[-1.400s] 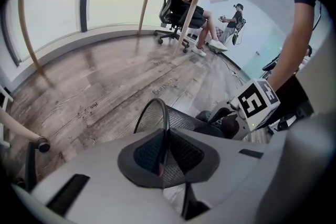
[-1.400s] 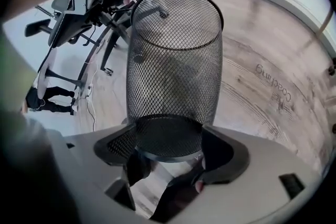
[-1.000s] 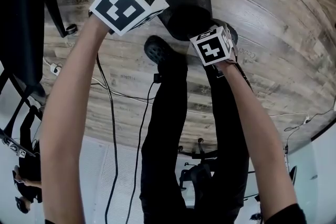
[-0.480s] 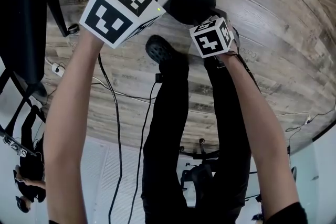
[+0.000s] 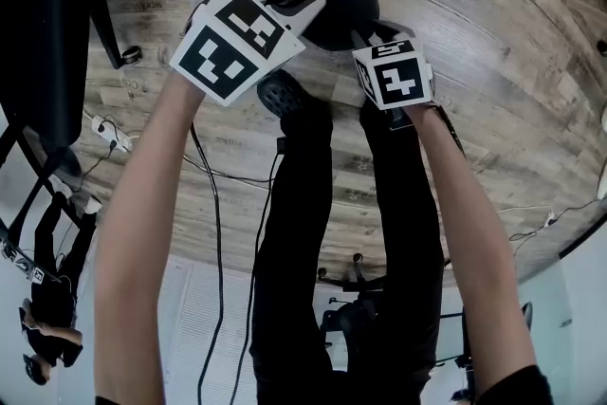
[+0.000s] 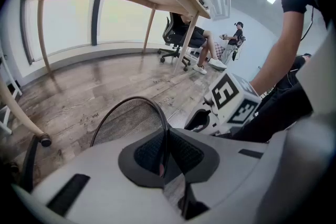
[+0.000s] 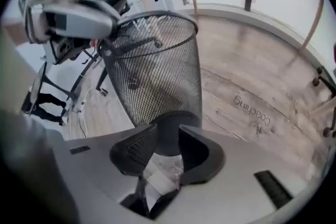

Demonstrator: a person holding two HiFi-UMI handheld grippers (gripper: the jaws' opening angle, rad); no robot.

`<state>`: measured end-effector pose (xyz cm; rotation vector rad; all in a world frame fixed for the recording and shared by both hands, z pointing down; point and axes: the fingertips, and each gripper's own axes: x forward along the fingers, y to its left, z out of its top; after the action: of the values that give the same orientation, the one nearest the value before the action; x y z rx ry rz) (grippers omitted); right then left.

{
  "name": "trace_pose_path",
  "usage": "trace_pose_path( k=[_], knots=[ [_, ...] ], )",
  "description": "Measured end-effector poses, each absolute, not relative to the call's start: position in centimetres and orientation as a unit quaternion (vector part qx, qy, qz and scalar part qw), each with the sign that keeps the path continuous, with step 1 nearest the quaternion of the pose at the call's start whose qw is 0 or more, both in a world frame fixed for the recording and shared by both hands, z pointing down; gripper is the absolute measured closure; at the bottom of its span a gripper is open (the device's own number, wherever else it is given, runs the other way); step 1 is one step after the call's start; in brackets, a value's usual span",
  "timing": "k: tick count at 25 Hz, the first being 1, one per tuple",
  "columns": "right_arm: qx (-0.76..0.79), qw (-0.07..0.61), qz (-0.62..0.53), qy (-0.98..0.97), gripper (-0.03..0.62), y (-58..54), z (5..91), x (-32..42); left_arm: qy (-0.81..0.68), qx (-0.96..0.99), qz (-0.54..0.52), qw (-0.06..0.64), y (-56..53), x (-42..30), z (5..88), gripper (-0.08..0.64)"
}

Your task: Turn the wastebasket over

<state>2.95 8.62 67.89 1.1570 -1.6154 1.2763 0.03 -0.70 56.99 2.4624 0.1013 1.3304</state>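
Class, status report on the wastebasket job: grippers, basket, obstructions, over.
Left gripper shut on wastebasket rim. Right gripper: fingers just been closing on its base. Wastebasket tilted, not yet over. Person's shoe close by.

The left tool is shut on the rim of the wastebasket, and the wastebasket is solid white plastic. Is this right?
Not quite. The wastebasket is black wire mesh, not solid white plastic, as the right gripper view shows. The left tool is indeed shut on its rim.
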Motion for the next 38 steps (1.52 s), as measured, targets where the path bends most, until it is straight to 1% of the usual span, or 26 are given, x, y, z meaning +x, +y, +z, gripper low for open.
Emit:
trace_pose_path(
  k=[2, 8, 10, 14, 20, 28, 31, 34, 38],
  knots=[
    [0.462, 0.359, 0.509, -0.632, 0.451, 8.4, 66.7, 4.0, 0.039, 0.865, 0.470, 0.169, 0.0, -0.1, 56.9, 0.515],
    [0.496, 0.333, 0.499, -0.628, 0.451, 8.0, 63.4, 8.0, 0.043, 0.861, 0.473, 0.181, 2.5, -0.1, 56.9, 0.515],
    [0.503, 0.308, 0.503, -0.632, 0.451, 7.7, 62.0, 8.6, 0.040, 0.860, 0.472, 0.189, 3.5, -0.1, 56.9, 0.515],
    [0.515, 0.235, 0.530, -0.631, 0.451, 7.2, 58.8, 9.0, 0.024, 0.856, 0.473, 0.205, 5.7, -0.4, 57.1, 0.515],
    [0.487, 0.183, 0.569, -0.637, 0.451, 6.5, 56.6, 6.6, 0.017, 0.851, 0.478, 0.217, 9.1, -0.5, 57.5, 0.517],
    [0.482, 0.201, 0.588, -0.617, 0.451, 8.1, 58.5, 5.6, 0.039, 0.847, 0.495, 0.190, 13.0, 0.1, 58.4, 0.517],
    [0.488, 0.218, 0.584, -0.611, 0.470, 9.1, 59.1, 6.1, 0.050, 0.844, 0.501, 0.183, 14.3, 0.4, 58.9, 0.517],
    [0.492, 0.237, 0.580, -0.604, 0.503, 10.2, 59.7, 6.5, 0.058, 0.840, 0.509, 0.181, 15.4, 0.6, 59.3, 0.517],
    [0.488, 0.256, 0.582, -0.598, 0.505, 11.5, 60.4, 6.5, 0.065, 0.833, 0.520, 0.179, 16.8, 0.5, 60.2, 0.517]
  ],
)
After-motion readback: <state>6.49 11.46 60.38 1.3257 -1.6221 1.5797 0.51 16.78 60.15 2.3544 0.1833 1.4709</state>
